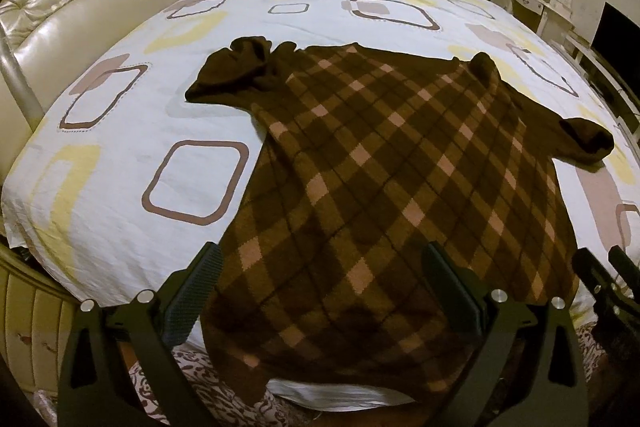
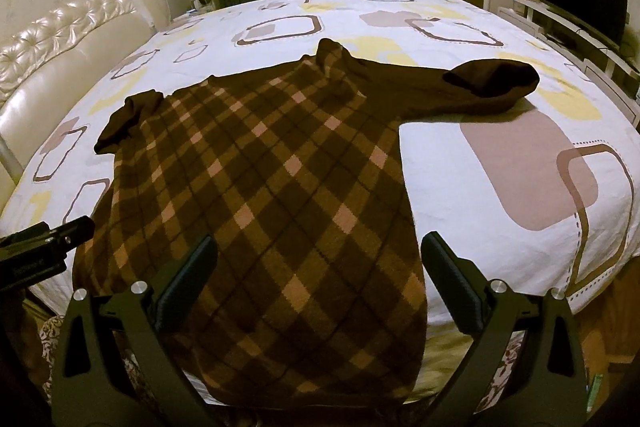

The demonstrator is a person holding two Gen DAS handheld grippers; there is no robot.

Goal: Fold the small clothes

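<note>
The brown plaid sweater [image 1: 372,163] lies spread flat on the bed [image 1: 120,155], filling the centre of both frames, with its hem at the bottom edge of the frame and its collar toward the top.

In the left wrist view, the left gripper [image 1: 320,283] has its jaws spread wide and released, grasping nothing. The sweater hem sits between and below the two fingers; the left finger is over the bedsheet just beside the garment edge, the right finger over the plaid fabric. Whether the fingers touch the cloth cannot be determined.

In the right wrist view, the right gripper [image 2: 318,275] likewise has its jaws spread apart and empty. The left finger is over the plaid, the right finger over bare sheet beside the sweater's right edge.

The left sleeve [image 1: 236,71] is bunched at the upper left of the garment. The right sleeve [image 2: 480,83] extends toward the upper right.

The hem's lowest edge is cut off by the gripper bodies. The opposite gripper appears only partly at each frame's side edge.
</note>
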